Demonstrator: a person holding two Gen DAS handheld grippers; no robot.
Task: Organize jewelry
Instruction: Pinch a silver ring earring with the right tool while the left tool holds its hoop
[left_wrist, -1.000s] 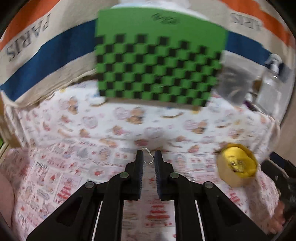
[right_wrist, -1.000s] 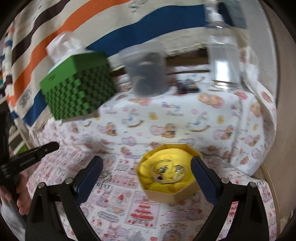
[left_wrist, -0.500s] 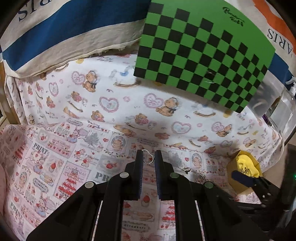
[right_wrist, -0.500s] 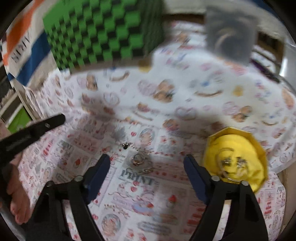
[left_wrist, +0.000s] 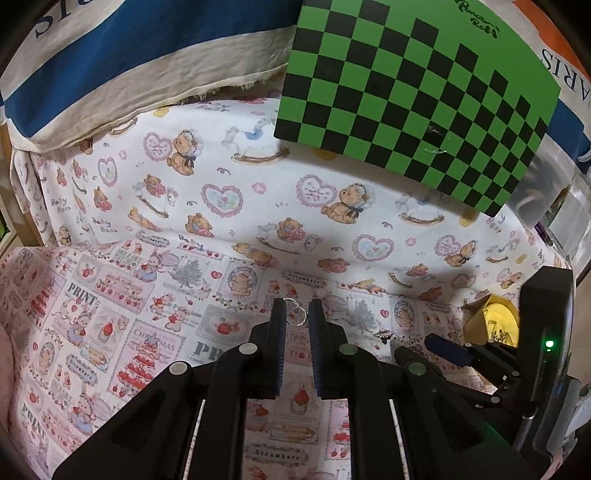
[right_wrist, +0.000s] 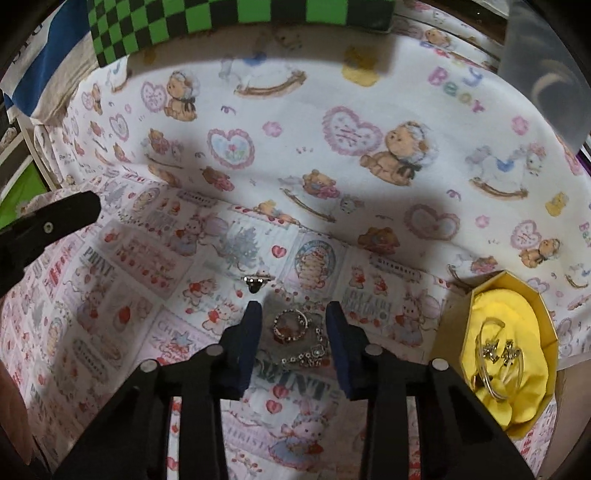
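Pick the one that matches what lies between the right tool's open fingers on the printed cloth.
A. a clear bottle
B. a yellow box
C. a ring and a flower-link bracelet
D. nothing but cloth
C: in the right wrist view the right tool straddles a ring and a bracelet; the yellow box sits off to the right.
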